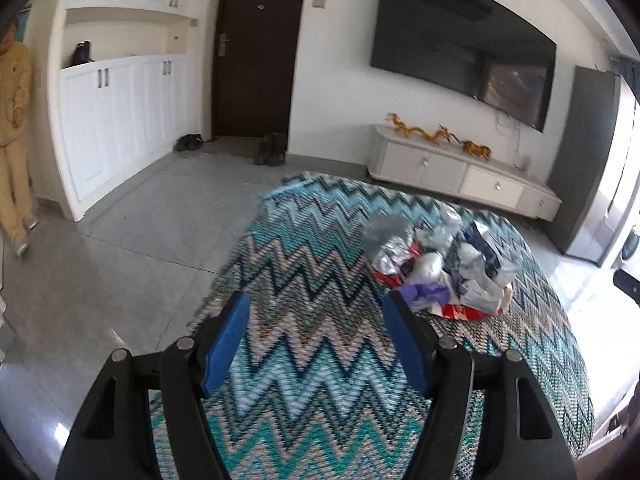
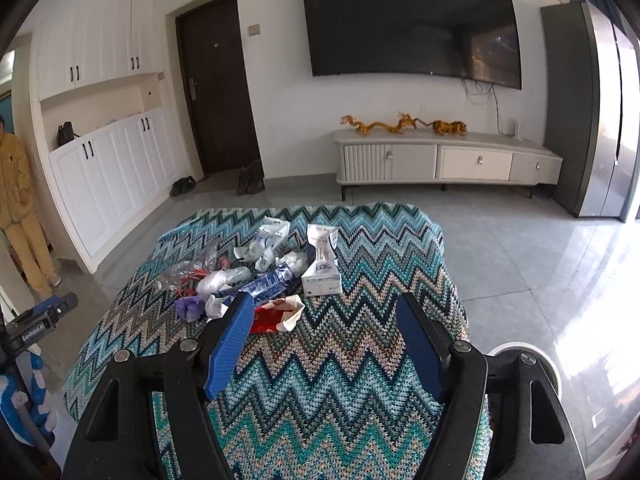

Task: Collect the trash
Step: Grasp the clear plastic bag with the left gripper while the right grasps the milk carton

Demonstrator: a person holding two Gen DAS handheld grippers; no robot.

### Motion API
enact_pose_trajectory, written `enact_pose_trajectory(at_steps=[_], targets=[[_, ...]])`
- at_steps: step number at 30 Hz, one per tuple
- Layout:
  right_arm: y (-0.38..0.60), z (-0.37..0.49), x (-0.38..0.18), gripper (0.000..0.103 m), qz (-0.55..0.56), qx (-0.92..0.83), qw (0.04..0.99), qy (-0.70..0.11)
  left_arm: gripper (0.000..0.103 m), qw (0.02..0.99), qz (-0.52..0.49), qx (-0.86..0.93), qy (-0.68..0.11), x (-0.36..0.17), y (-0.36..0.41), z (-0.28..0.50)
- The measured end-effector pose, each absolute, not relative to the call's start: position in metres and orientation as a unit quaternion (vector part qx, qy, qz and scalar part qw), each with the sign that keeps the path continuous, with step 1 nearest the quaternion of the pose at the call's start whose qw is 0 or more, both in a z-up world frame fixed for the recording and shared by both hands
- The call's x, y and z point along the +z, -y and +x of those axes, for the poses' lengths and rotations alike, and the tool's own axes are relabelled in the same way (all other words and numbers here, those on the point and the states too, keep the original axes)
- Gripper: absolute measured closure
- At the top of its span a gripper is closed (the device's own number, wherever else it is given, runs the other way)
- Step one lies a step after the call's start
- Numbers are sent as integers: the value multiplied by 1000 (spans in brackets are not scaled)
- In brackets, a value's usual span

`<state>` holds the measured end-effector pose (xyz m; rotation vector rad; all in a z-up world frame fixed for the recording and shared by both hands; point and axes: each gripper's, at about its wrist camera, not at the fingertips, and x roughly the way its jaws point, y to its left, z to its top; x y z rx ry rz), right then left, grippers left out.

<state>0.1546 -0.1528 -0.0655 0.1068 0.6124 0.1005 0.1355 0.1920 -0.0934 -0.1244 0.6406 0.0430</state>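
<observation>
A: Crinkled plastic, foil and paper: one heap of trash (image 2: 256,276) on the table under the zigzag-knit cloth in teal, white and tan (image 2: 340,360), towards its far side. Entries, left to right?

B: One clear plastic bag with red print (image 2: 188,276), flimsy, probably slippery; pinch a gathered fold. One purple crumpled glove or wrapper (image 2: 191,306), soft, nearest the left edge of the heap. One pale clear bag, balled up (image 2: 218,281). One blue-and-white printed foil pouch (image 2: 270,282), lying long across the middle; light, springy, best taken across its narrow width. One red-and-white flat packet (image 2: 276,314) at the near edge, partly behind the right gripper's left finger. A cluster of white crumpled wrappers (image 2: 266,242) at the back; I cannot count them apart.

A: And the stiff item?

B: One white cardboard carton with a torn-open top (image 2: 322,264), upright at the right end of the heap, touching the pouch. Stiffer than the rest but likely near empty, so it may tip or crush; grip across its side walls.

A: Grippers?

B: Left gripper (image 1: 316,344): blue pads apart, nothing between them, over bare cloth with the heap ahead and to its right. Right gripper (image 2: 324,344): pads likewise apart and empty, just short of the heap.

A: Weight overall?

B: Everything looks light; the risk I judge is dragging neighbours along.
</observation>
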Motion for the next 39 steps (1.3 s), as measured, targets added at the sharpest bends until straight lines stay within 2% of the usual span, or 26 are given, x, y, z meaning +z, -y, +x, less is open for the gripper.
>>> enact_pose_trajectory(at_steps=[13, 21, 30, 33, 36, 39], targets=[[166, 221, -103, 31, 53, 73, 939, -332, 36, 930, -50, -34, -362, -116, -163, 214], [141, 310, -128, 31, 44, 121, 927, -354, 36, 907, -67, -65, -410, -146, -151, 287], [134, 403, -169, 31, 70, 120, 900, -413, 37, 888, -101, -74, -442, -176, -154, 332], [130, 417, -178, 31, 72, 123, 892, -429, 42, 883, -106, -82, -451, -184, -153, 341], [129, 428, -187, 36, 77, 125, 885, -441, 53, 877, -115, -90, -459, -191, -153, 348], [131, 432, -193, 57, 90, 129, 881, -447, 68, 872, -127, -97, -462, -195, -156, 352]])
